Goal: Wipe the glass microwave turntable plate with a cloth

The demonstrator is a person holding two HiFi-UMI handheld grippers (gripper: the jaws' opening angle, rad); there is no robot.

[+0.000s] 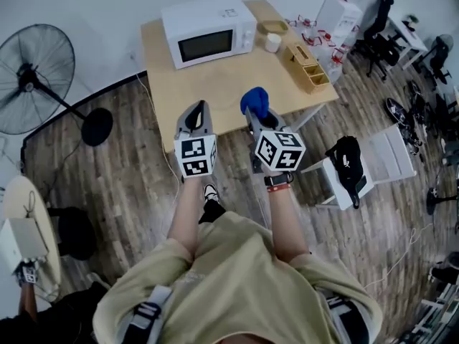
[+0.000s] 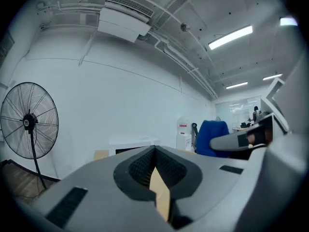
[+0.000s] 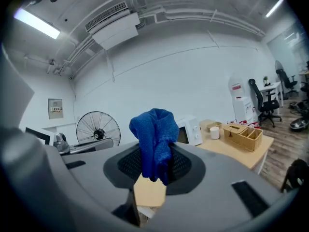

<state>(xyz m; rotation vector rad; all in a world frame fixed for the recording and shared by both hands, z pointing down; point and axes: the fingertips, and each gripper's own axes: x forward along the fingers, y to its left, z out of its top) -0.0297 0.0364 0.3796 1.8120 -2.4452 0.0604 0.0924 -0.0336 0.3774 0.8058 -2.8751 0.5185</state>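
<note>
The right gripper (image 1: 252,117) is clamping a blue cloth (image 3: 155,139) between its fingers. The cloth is soft, thick terry, and it is standing up in a bunched fold above the fingertips. The left gripper (image 2: 153,153) is holding nothing, and its dark ribbed fingers are pressing together.

The glass turntable plate is not showing in any view. I am guessing it is lying inside the white boxy microwave (image 1: 208,31), whose dark-windowed door is looking shut. The microwave is standing on the pale wooden desk (image 1: 215,92), straight ahead of both pairs of fingers and well apart from them, with its long side facing them. It is sitting slightly toward the left fingers, so the free left gripper is seeming the better placed to open the door while the right one is bringing the cloth forward
</note>
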